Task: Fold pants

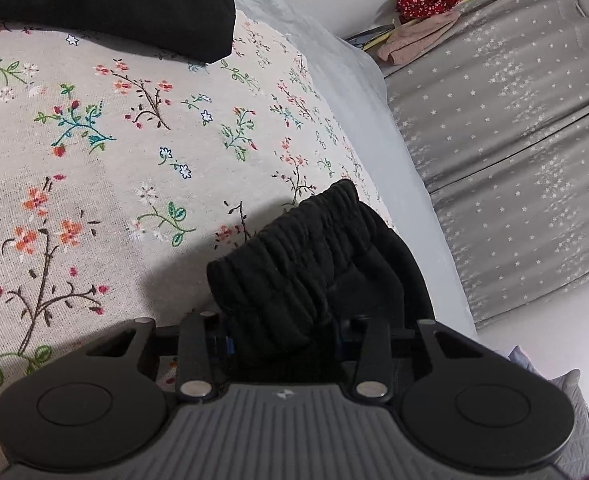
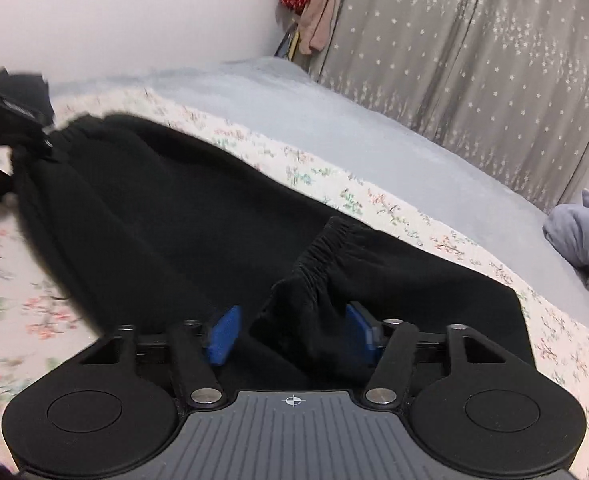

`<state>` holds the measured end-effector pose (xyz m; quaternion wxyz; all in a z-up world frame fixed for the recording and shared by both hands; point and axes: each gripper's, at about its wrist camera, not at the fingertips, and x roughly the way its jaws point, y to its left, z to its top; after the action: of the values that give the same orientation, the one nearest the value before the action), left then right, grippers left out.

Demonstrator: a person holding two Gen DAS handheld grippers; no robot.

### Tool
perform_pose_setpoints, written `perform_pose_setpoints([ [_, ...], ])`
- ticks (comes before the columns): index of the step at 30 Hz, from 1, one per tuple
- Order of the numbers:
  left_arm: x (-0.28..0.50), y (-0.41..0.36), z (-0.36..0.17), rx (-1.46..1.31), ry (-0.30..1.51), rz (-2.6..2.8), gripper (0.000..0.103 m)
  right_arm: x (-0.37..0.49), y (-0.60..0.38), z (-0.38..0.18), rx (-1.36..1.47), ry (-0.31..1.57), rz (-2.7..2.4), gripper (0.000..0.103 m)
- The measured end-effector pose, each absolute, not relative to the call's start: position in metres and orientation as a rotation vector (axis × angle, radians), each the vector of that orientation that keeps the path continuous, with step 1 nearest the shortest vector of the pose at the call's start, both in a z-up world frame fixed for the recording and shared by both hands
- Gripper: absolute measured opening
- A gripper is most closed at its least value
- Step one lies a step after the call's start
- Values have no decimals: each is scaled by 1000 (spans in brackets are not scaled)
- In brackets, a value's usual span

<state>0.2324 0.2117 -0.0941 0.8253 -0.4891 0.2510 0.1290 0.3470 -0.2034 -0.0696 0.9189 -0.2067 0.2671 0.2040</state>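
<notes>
Left gripper (image 1: 284, 338): jaws pinching the gathered elastic waistband of the black pants (image 1: 294, 280), bunched cloth rising toward 12 o'clock above the floral bedsheet (image 1: 94, 160). Right gripper (image 2: 292, 332): 2 blue pads (image 2: 224, 334) clamped on another waistband fold, the pants spreading toward 10 o'clock across the sheet. Beyond: pale blue blanket (image 2: 354, 120) at 12 o'clock, grey star-print curtain (image 2: 474, 60) at 1 o'clock.
</notes>
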Motion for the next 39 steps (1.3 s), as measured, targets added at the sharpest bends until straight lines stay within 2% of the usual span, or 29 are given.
perform_pose_setpoints([
  [1,232,210,-94,-1028,530,274,55,356,-201,-78,-416,585,427,19],
  [4,230,208,-91,-1009,519,267,54,364,-197,-95,-386,646,462,21],
  [7,230,210,-89,-1010,520,258,55,364,-214,-82,-230,652,468,19],
  [9,231,213,-94,-1030,540,262,57,354,-236,-71,-135,629,381,25],
  [11,230,216,-98,-1063,537,253,58,326,-253,-68,-128,584,360,43],
  [13,230,217,-97,-1067,539,250,58,294,-262,-73,-174,585,430,50],
  [19,223,220,-93,-1076,519,272,67,265,-251,-106,-237,630,511,50],
  [22,222,222,-95,-1097,520,270,68,269,-230,-107,-269,548,484,50],
  [23,222,222,-94,-1095,515,270,68,272,-226,-107,-272,538,497,38],
  [24,222,221,-93,-1086,508,274,61,273,-222,-108,-267,552,554,24],
  [26,221,224,-92,-1073,502,266,54,272,-217,-111,-307,578,577,8],
  [30,218,234,-104,-1154,509,245,49,266,-251,-108,-232,611,657,6],
  [32,216,231,-103,-1117,504,246,48,268,-253,-111,-254,652,652,0],
  [36,215,229,-100,-1092,509,241,48,264,-242,-97,-350,669,628,0],
  [39,215,227,-103,-1091,501,245,48,269,-237,-61,-227,549,640,8],
])
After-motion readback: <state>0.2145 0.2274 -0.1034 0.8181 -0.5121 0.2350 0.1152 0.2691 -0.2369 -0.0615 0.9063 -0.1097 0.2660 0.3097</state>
